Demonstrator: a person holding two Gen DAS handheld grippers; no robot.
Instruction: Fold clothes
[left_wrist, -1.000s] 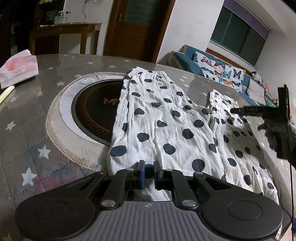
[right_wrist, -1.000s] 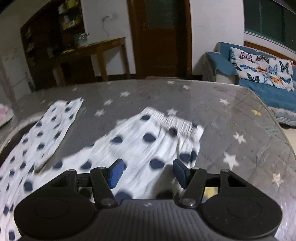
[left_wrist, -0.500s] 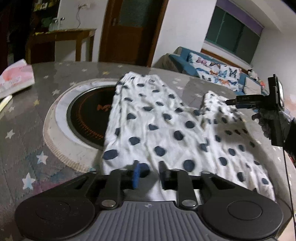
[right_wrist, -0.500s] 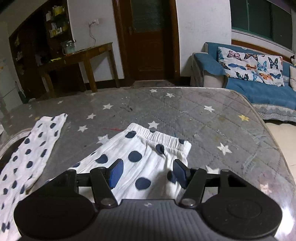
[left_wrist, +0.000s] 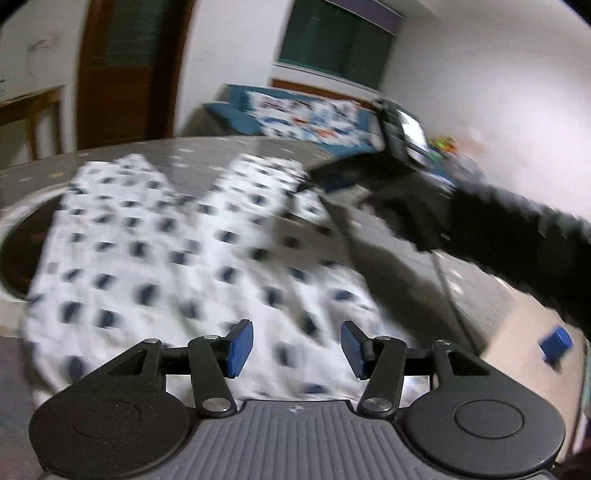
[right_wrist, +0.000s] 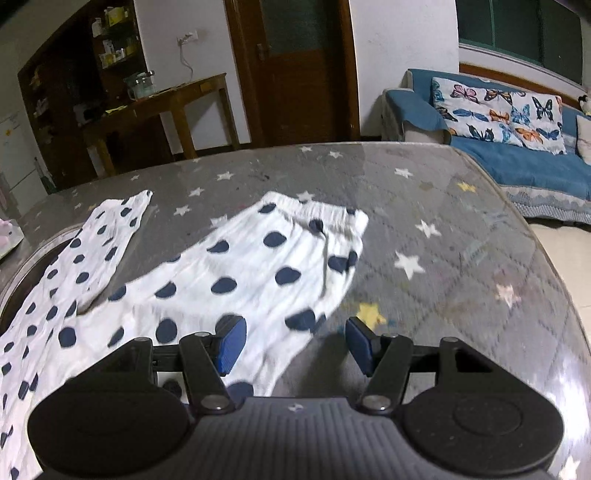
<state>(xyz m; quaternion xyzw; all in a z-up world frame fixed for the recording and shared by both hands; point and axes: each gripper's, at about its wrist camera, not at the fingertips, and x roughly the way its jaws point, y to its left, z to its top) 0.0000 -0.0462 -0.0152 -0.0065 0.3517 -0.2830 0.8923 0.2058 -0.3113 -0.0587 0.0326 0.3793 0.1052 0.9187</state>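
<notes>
White trousers with dark blue dots lie spread flat on the grey star-patterned table, both legs pointing away. My left gripper is open and empty above the near end of the trousers; this view is motion-blurred. My right gripper is open and empty, just above the table at the right edge of the right leg. The right leg's elastic cuff lies ahead of it. The right gripper and gloved hand also show in the left wrist view, over the right leg's far end.
A round black hotplate with a pale ring is set in the table under the left leg. A blue sofa with butterfly cushions stands beyond the table's right edge. A wooden side table and door are behind.
My left gripper has opened and let go of the trousers' near edge, and swung to the right. My right gripper has drawn back and to the right, staying open.
</notes>
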